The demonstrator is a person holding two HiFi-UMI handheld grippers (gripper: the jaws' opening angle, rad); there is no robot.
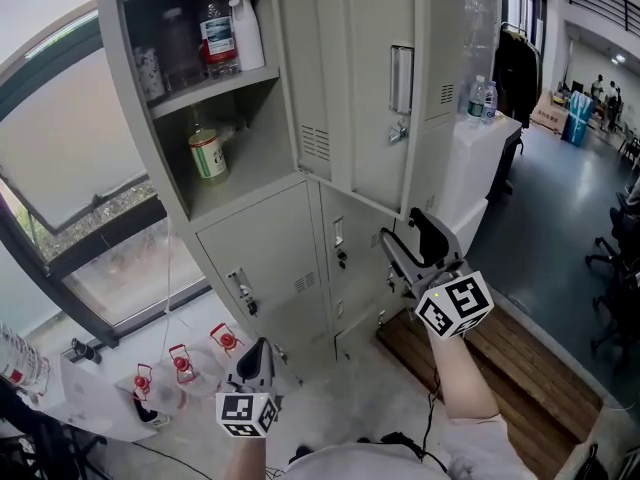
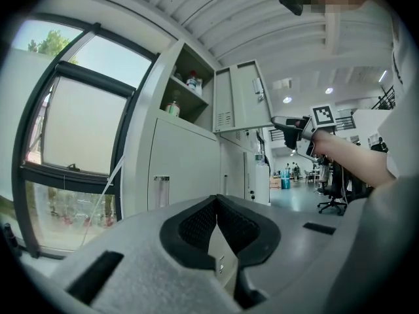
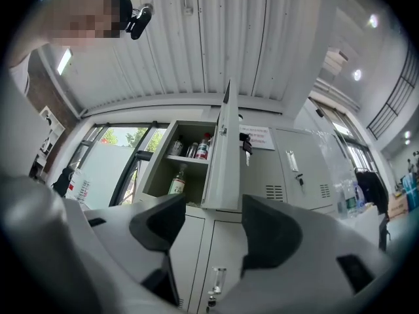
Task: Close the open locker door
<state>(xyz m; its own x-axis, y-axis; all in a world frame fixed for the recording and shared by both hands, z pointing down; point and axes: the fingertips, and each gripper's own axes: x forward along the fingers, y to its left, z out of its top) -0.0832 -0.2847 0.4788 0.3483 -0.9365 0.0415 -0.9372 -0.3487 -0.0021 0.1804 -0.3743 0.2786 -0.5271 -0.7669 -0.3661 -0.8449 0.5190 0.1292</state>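
The locker door (image 1: 375,98) stands swung out from the top-left compartment (image 1: 255,128). It is thin sheet metal, probably light, stiff and free-swinging; push its outer face near the free edge. Inside, 2 levels hold bottles (image 1: 218,33) and a green-labelled bottle (image 1: 207,153). The right gripper (image 1: 412,240) gapes empty beneath the door; the left gripper (image 1: 258,353) is clenched on nothing.

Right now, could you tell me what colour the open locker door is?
The locker door is light grey; head view shows it best.

the upper shelf (image 1: 215,86) bears several upright bottles (image 1: 219,34).
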